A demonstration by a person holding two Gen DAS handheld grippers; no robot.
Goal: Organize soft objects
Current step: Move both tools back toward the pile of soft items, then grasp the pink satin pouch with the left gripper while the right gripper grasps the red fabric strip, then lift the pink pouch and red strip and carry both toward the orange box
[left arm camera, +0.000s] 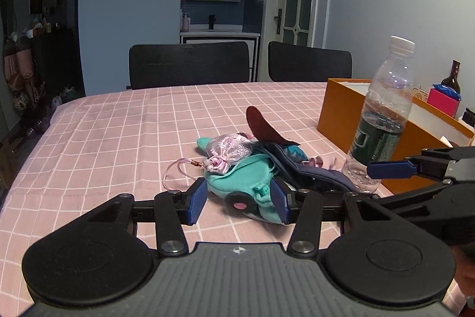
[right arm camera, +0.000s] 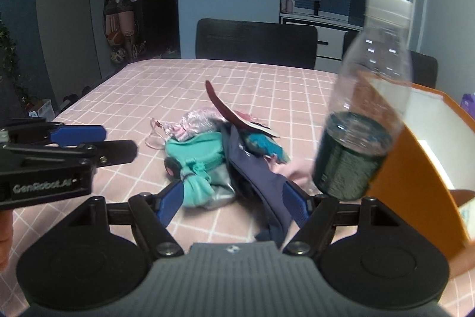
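lying between left gripper (left arm camera: 239, 199) pads: teal pouch (left arm camera: 243, 180)

left gripper (left arm camera: 239, 199), right gripper (right arm camera: 234, 198), jaws apart

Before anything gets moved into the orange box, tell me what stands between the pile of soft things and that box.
A clear plastic water bottle stands upright on the pink checked tablecloth, between the pile of soft pouches and the open orange box, close against the box's near wall.
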